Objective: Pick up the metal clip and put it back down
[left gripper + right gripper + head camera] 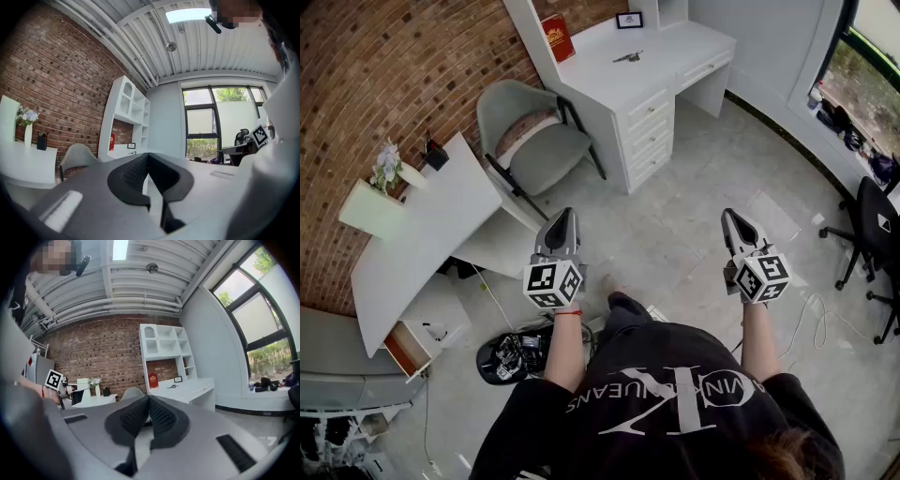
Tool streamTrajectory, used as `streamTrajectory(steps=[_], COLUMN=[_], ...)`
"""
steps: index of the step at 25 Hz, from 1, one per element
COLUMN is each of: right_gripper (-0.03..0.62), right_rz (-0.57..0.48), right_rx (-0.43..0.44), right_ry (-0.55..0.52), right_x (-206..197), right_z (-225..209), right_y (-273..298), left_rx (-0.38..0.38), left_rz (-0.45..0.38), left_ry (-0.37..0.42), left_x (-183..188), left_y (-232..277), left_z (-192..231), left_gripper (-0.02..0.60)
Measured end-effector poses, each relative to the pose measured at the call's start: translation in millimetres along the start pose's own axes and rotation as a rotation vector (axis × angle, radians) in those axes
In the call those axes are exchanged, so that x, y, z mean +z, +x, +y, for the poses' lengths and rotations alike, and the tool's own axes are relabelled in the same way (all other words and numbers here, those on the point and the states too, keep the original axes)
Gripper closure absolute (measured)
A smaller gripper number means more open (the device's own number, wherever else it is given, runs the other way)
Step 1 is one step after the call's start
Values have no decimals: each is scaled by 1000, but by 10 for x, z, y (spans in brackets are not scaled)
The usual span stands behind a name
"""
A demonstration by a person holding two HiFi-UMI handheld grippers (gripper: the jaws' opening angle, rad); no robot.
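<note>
The metal clip (628,57) is a small dark object lying on the white desk (666,56) across the room; in the right gripper view the clip (174,386) is a speck on that desk. I hold both grippers level at waist height, well short of the desk. My left gripper (565,216) has its jaws closed together with nothing between them, its tips (147,155) meeting. The jaws of my right gripper (729,216) also meet (149,397) and hold nothing.
A grey chair (530,141) stands left of the desk, whose drawers (649,131) face me. A white side table (422,234) with a flower vase (387,167) is at left. A black bag (516,354) lies by my feet; a black office chair (872,234) is at right.
</note>
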State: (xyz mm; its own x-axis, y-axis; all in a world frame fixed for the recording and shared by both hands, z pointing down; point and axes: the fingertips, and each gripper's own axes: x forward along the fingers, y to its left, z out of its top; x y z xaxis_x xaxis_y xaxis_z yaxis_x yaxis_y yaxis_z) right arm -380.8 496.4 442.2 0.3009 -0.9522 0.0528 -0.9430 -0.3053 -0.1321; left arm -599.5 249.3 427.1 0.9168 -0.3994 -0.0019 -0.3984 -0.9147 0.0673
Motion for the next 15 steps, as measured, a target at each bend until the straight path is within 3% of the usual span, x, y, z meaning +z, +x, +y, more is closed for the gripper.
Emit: streamTrajectory(steps=[15], right_gripper=[580], right_rz=[14], right_rx=[-20], right_ry=[11], right_x=[-78], right_z=[-165], right_y=[-89], left_rx=[-35], left_rz=[13], left_ry=[-14], left_x=[-95], left_y=[110], left_z=[-191], left_gripper=[571])
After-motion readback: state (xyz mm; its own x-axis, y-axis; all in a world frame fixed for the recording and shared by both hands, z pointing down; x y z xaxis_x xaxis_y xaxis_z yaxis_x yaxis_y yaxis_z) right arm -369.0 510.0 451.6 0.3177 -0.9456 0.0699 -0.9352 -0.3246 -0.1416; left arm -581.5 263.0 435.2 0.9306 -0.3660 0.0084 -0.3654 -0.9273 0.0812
